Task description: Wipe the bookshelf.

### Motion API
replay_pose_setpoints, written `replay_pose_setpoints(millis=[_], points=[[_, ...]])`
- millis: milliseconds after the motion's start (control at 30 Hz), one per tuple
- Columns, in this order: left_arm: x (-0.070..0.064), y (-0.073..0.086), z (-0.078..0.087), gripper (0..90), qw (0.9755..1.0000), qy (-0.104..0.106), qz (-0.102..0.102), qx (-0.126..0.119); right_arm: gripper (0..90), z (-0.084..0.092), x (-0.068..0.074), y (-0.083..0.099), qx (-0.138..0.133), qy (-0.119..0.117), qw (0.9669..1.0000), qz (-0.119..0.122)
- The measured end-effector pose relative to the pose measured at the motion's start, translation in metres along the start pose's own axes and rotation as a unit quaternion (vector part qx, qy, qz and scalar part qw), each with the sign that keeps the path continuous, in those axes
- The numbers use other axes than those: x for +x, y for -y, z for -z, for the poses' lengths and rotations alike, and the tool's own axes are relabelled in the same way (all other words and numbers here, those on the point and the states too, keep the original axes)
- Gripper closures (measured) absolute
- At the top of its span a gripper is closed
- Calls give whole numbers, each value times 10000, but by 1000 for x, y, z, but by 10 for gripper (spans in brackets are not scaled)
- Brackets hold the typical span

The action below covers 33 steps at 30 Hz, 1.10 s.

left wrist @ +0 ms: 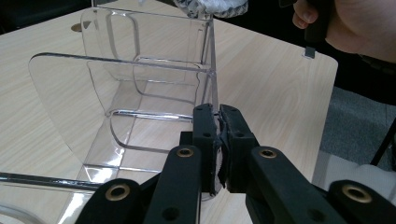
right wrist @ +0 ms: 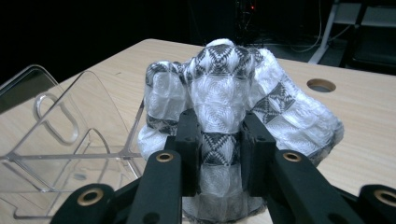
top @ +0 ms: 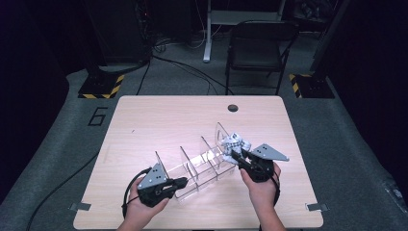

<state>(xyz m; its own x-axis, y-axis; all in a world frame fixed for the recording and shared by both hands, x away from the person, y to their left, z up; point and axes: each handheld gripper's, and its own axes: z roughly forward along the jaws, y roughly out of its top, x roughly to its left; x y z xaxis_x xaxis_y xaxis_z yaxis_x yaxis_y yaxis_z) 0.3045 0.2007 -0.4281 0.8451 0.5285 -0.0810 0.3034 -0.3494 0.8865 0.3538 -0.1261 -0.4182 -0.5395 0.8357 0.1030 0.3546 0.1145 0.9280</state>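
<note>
Clear acrylic rack [top: 202,166] edge clamped by left gripper [left wrist: 218,140]; right gripper [right wrist: 218,154] grips cloth [right wrist: 233,107].

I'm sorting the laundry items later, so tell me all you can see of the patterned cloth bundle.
The cloth bundle is a soft, bunched wad of white fabric with dark grey checked bands, quilted-looking. It sits by the far end of the clear acrylic divider rack, right of the table's middle. The right claw is shut on its lower middle, pads pressing both sides. Whether its underside rests on the wooden table is hidden.
</note>
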Motion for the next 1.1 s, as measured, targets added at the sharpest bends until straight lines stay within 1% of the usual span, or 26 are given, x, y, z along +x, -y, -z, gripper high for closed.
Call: replay_pose_setpoints(millis=[33, 67, 100, 133, 167, 200, 233, 267, 300, 333, 367, 400, 433, 500, 533, 567, 600, 633, 667, 700, 733, 833, 933, 967, 1067, 1100], points=[[1, 0, 0, 859, 10000, 23, -2, 23, 722, 0, 14, 2, 19, -267, 9996, 88], [1, -1, 0, 859, 10000, 38, 6, 43, 720, -1, 23, 4, 43, -540, 9985, 82], [1, -1, 0, 859, 10000, 38, 6, 43, 720, -1, 23, 4, 43, -540, 9985, 82], [1, -1, 0, 859, 10000, 37, 32, 34, 718, -2, 32, 5, 43, -543, 9983, 192], [1, 0, 0, 859, 10000, 42, 36, 17, 718, -1, 38, 5, 26, -389, 9983, 441], [1, 0, 0, 859, 10000, 36, -3, 21, 724, -2, 33, 4, 44, -450, 9976, 519], [1, 0, 0, 859, 10000, 38, -17, 16, 724, -2, 33, 4, 44, -450, 9976, 519], [1, -1, -1, 859, 10000, 24, -42, 16, 725, -2, 18, 1, 70, -351, 9986, 380], [1, -1, -1, 859, 10000, 24, -42, 16, 725, -2, 18, 1, 70, -351, 9986, 380], [1, -1, -2, 859, 10000, 13, -39, 16, 725, -2, 10, 0, 78, -160, 9992, 349], [1, -1, -2, 859, 10000, 20, -30, 18, 726, -1, 2, 0, 56, -76, 9998, 150], [2, -1, -2, 858, 10000, 34, -45, 23, 725, 0, -1, 0, 36, -107, 9999, -77], [2, -1, -2, 858, 10000, 34, -45, 23, 725, 0, -1, 0, 36, -107, 9999, -77], [2, -1, -2, 858, 10000, 57, -51, 20, 724, 1, 13, 6, -12, -388, 9992, 35], [2, -1, -2, 858, 10000, 79, -15, 5, 724, 1, 18, 8, -4, -437, 9990, 138], [2, -1, -2, 858, 10000, 79, -15, 5, 724, 1, 18, 8, -4, -437, 9990, 138], [2, -1, -2, 858, 10000, 51, -82, -16, 729, 1, 19, 7, 18, -426, 9987, 281], [2, -1, -2, 858, 10000, 51, -82, -16, 729, 1, 19, 7, 18, -426, 9987, 281], [1, 0, -2, 858, 10000, 54, -80, -20, 729, 1, 7, 6, -10, -319, 9994, 142], [1, 0, -2, 858, 10000, 76, -22, -24, 729, 1, 7, 6, -10, -319, 9994, 142], [2, 0, -2, 859, 9999, 42, -81, -48, 729, 2, 0, 5, -23, -179, 9998, 63], [2, 0, -2, 859, 10000, 43, -80, -21, 730, 6, -14, 6, -42, -83, 9996, -254], [2, 0, -2, 859, 10000, 40, -73, -43, 735, 6, -10, 12, -108, -31, 9996, -246], [2, 0, -2, 859, 10000, 44, -71, -35, 737, 7, -9, 14, -114, -79, 9994, -323], [2, 0, -2, 858, 10000, 42, -62, -20, 740, 7, -1, 21, -60, -441, 9978, -493], [2, 0, -2, 859, 10000, 42, -62, -20, 740, 7, -1, 21, -60, -441, 9978, -493]])
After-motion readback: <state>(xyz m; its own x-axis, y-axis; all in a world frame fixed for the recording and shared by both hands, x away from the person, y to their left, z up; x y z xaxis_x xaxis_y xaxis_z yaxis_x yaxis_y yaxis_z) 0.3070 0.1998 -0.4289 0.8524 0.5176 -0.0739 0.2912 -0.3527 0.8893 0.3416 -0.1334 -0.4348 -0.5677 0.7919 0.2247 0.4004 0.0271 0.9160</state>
